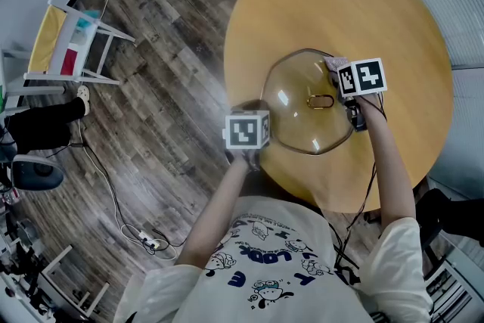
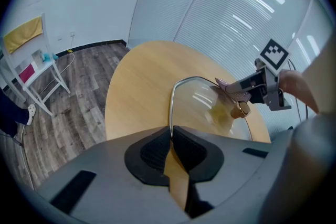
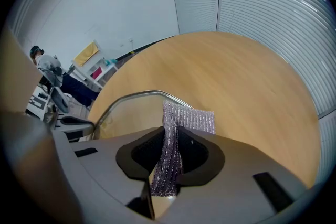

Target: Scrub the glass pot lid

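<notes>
The glass pot lid (image 1: 302,104) with a metal rim and a gold knob (image 1: 321,101) is held above the round wooden table (image 1: 393,19). My left gripper (image 2: 170,140) is shut on the lid's rim (image 2: 171,107) at its near left edge. My right gripper (image 3: 168,157) is shut on a silvery purple scrubbing cloth (image 3: 178,126); the cloth (image 1: 335,64) lies against the lid's far right side, close to the knob (image 2: 240,109). In the left gripper view the right gripper (image 2: 247,86) reaches over the lid (image 2: 210,105) from the right.
The table's edge (image 1: 242,26) falls off to a dark wood floor (image 1: 151,49) on the left. A white folding rack (image 1: 64,41) with a yellow cloth stands at the far left. Cables (image 1: 121,215) lie on the floor. Window blinds (image 3: 262,8) run behind the table.
</notes>
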Demonstrator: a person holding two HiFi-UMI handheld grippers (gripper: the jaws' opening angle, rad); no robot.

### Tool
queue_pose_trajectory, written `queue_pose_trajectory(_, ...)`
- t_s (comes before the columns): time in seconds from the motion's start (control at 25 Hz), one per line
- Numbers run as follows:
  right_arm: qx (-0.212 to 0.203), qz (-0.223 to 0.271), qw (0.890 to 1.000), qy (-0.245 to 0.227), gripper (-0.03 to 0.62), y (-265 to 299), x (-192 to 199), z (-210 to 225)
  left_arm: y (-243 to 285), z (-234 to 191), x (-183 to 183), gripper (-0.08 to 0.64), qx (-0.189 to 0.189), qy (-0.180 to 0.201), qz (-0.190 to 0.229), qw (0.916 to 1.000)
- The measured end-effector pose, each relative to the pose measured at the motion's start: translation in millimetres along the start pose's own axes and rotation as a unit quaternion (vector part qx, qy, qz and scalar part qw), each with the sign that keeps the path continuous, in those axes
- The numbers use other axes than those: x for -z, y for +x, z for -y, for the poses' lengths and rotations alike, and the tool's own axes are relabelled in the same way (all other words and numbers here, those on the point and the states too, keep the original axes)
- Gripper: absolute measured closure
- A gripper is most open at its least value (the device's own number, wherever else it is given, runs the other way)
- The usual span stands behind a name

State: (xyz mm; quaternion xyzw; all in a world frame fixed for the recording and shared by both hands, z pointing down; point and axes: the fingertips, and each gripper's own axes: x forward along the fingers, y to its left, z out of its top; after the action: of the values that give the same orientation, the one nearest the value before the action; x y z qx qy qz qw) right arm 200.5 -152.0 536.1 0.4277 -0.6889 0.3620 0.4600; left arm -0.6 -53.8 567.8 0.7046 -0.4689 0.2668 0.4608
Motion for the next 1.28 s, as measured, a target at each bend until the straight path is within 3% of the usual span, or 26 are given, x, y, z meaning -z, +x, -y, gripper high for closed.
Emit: queue_pose_trajectory(1.28, 0.015, 0.001, 1.0, -0.009, 0.51, -19, 60, 12, 4, 0, 2, 0.532, -0.01, 0.003, -0.001, 0.9999)
